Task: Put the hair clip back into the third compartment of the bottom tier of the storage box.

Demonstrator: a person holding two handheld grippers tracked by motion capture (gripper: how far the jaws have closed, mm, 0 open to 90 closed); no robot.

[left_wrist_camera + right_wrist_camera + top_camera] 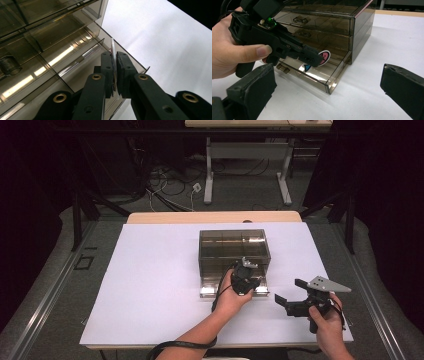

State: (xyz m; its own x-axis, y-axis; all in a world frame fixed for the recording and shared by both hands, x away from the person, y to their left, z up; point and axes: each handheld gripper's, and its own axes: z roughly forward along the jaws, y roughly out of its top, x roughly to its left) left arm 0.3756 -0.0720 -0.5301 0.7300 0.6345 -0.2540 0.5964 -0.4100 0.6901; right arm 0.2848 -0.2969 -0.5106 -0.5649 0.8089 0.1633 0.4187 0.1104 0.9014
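Two grippers working at a smoky clear drawer cabinet [234,251] on the white table [150,285]. Left gripper [114,72] pinching a thin flat sticker [325,56], pink with a blue bit, possibly a cartoon figure, jaws nearly shut on it. Hanging over the pulled-out bottom drawer [322,75]. Right gripper [290,296] hovering beside the cabinet, jaws spread wide, gripping nothing.

My left gripper [246,279] is stretched forward, jaws pinched nearly together. My right gripper [289,295] sits near my body, pointing left, jaws spread wide.
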